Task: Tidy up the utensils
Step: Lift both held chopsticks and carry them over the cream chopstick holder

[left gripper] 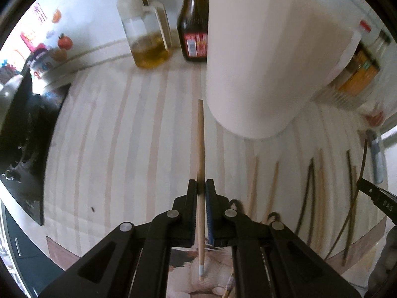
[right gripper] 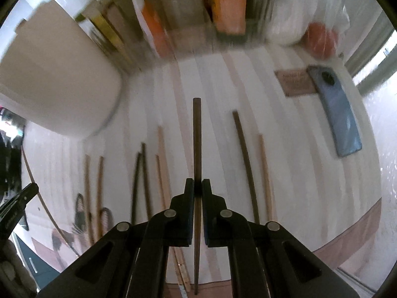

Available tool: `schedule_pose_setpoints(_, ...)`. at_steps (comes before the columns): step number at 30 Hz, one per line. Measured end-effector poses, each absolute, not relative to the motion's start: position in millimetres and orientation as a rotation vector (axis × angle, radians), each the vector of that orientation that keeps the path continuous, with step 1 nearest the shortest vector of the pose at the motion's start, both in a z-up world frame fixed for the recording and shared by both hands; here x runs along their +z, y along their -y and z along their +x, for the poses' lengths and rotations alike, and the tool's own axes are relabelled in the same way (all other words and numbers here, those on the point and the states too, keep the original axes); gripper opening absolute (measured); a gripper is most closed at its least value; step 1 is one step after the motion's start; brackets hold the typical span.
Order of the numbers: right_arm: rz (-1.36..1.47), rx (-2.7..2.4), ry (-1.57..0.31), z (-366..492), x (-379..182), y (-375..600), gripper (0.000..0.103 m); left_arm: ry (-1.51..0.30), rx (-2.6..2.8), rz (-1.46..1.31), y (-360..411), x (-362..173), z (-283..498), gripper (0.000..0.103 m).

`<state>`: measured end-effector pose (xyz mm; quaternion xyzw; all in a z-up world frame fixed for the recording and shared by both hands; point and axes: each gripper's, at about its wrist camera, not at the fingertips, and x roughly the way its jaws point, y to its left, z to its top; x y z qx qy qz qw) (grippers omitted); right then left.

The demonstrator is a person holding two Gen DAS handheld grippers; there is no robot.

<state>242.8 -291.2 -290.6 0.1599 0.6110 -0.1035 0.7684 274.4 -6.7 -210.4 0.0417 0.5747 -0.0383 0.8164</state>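
Left wrist view: the left claw [left gripper: 201, 186] grips a pale chopstick [left gripper: 200, 144]. Right claw [right gripper: 198, 186] pinches a dark chopstick [right gripper: 197, 136] above the bench [right gripper: 218, 94].

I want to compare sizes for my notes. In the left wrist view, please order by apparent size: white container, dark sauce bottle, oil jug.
1. white container, clearly largest, though also nearest.
2. and 3. oil jug and dark sauce bottle: look alike, and the bottle's top is cropped, so unranked.
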Motion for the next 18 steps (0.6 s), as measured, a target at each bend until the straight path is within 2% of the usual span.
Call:
schedule_pose_setpoints(7,0.352,-0.177,-1.184,242.9,-243.6,279.7,0.006,-1.07,-0.094,0.037,-2.2,-141.0,271.2,0.004)
schedule_pose_setpoints(18,0.331,-0.091,-1.021,268.1,-173.1,260.0,0.005,-0.927,-0.081,-0.02,-13.0,-77.2,281.5,0.004)
